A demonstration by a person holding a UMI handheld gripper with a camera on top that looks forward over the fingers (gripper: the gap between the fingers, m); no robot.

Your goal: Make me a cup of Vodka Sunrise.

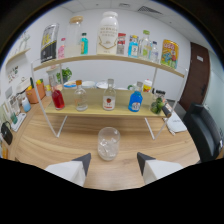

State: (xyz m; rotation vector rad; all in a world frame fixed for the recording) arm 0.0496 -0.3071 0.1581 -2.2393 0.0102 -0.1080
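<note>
Clear glass (108, 143) sits mid-worktop (50, 145), just ahead of my claw (114, 161), which is released and empty; I judge the shelf's bottles (109, 96) come next.

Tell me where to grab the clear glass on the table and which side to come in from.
Grip the glass around its mid-wall, coming straight ahead from the near side. It stands upright on the wooden table, just beyond the gripper, whose fingers are open wide, in line with the gap. Its round, straight-looking sides suit a pinch across the middle, probably safer than the rim. The shelf rack behind leaves the near side free.
</note>
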